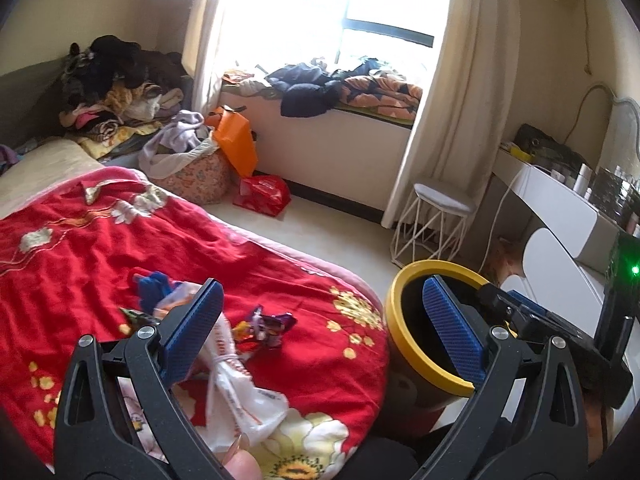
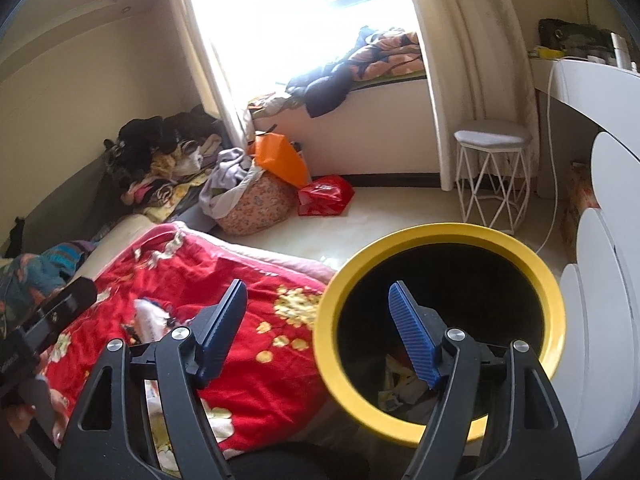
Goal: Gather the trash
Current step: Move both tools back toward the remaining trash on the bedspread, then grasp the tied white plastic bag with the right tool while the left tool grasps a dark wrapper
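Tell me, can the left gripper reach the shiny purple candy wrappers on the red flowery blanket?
Probably yes. The left gripper is open, and the shiny purple candy wrappers lie uncovered on the red flowery blanket just ahead, beside a white plastic bag.

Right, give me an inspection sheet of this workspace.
Surface: red floral quilt on the bed.
Job's things: yellow-rimmed bin beside the bed, scraps inside; wrappers and white plastic bag on the quilt.
Clutter: clothes pile, orange bag, red bag.
Grippers: left hand-held gripper open, empty; right hand-held gripper open, empty.
Cables: white cable at the desk.
Surroundings: window, curtains, wire stool.
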A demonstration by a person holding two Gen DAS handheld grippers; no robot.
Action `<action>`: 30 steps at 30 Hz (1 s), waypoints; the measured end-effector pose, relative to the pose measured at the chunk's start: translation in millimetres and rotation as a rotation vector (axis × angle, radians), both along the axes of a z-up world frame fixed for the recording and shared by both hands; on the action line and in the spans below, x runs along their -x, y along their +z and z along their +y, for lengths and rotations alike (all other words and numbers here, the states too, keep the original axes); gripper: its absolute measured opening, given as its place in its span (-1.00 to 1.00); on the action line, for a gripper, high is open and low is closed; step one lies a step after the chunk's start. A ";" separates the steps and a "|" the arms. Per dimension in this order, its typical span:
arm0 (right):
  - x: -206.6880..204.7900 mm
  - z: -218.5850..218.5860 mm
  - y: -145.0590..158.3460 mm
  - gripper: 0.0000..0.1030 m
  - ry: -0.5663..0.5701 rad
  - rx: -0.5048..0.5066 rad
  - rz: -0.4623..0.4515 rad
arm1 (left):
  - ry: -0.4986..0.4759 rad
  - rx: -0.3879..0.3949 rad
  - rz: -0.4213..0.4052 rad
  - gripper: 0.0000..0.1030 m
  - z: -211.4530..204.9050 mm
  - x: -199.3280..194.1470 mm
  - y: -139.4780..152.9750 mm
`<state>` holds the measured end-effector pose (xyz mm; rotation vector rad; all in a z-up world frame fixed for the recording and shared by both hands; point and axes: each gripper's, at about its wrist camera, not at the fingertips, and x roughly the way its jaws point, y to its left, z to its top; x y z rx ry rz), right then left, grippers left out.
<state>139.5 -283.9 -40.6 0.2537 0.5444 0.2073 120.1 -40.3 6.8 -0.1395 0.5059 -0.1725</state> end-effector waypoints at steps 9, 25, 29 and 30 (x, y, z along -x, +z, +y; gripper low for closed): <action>6.1 34.5 2.9 0.42 0.082 0.026 -0.003 | 0.044 0.005 -0.002 0.79 26.3 2.6 -0.6; 11.9 82.7 -2.8 0.49 0.208 0.078 0.019 | 0.160 0.033 0.007 0.79 82.5 3.3 -6.8; 13.3 96.3 -6.7 0.50 0.245 0.096 0.029 | 0.204 0.047 0.018 0.79 101.5 0.7 -9.3; 13.6 100.6 -8.4 0.50 0.256 0.102 0.034 | 0.218 0.048 0.021 0.79 106.9 0.2 -10.7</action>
